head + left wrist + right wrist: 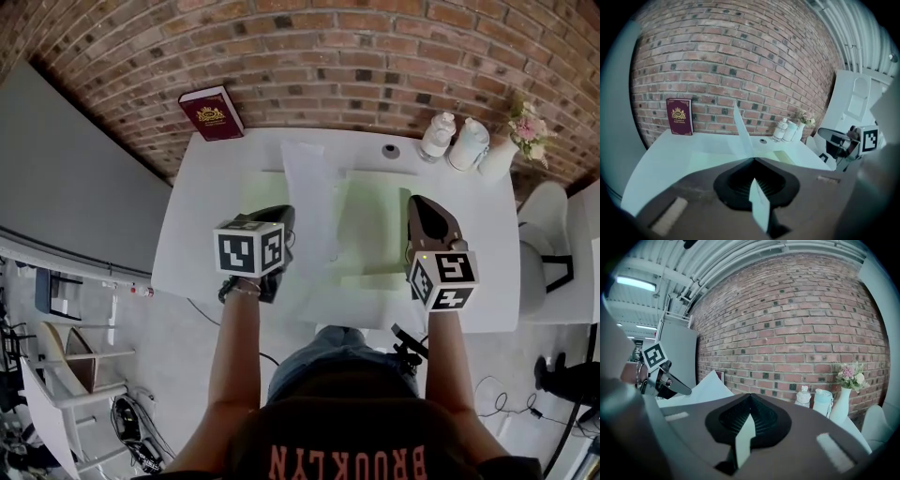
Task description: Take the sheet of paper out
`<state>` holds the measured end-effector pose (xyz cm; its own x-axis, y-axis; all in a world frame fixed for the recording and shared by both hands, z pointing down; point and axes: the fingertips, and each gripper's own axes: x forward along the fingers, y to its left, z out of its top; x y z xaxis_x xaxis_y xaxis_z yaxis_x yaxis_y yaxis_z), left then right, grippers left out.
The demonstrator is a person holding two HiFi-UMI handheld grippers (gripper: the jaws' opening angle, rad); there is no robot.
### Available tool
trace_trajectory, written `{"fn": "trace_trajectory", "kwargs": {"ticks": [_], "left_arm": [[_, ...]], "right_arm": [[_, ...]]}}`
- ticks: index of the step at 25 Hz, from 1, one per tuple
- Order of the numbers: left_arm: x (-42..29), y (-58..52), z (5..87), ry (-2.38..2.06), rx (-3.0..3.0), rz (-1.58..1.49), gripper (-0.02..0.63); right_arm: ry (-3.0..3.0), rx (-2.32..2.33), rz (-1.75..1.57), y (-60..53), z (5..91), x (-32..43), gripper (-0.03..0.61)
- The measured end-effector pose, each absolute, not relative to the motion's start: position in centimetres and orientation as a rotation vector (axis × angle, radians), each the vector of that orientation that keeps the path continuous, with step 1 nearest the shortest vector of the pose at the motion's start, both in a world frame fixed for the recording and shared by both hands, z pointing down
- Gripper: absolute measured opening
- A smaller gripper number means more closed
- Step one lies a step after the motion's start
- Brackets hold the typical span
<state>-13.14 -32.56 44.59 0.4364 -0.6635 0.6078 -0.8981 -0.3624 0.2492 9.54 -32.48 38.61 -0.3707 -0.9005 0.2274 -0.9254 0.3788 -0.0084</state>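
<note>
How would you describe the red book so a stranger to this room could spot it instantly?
Find the brick wall behind the white table. At the table's far left corner a dark red book stands upright against the bricks. Its gold crest and dark cover set it apart from the white bottles and flower vase at the far right corner.

The head view looked steeply down on the table (202, 211), while views from the left gripper (284, 210) and right gripper (418, 200) faced across it, sharing the wall (740, 61) beyond.
</note>
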Motion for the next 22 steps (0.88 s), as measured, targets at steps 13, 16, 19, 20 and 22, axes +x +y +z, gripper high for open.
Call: {"fn": "trace_trajectory", "kwargs": {"ticks": [13, 16, 19, 20, 22], "left_arm": [[-14.9, -33.7, 37.4, -1.510, 2.364, 0.399, 0.002], [-15.0, -34.0, 35.2, -1.575, 2.444, 0.291, 0.002], [-15.1, -34.1, 33.1, -1.648, 2.528, 0.227, 0.002], [-15.2, -34.1, 32.5, -1.676, 2.551, 0.209, 0.002], [-15.3, -34.0, 31.3, -1.729, 2.582, 0.159, 0.002]], "right_arm": [[-2.473, 1.685, 0.070, -32.3, 34.7, 8.7, 0.003], [-2.474, 1.695, 0.045, -32.3, 34.0, 8.8, 0.003], [-2.479, 1.710, 0.023, -32.4, 33.1, 8.9, 0.003], [-2.483, 1.719, 0.017, -32.4, 32.8, 9.0, 0.003], [-2.494, 1.747, -0.007, -32.3, 32.1, 9.2, 0.003]]}}
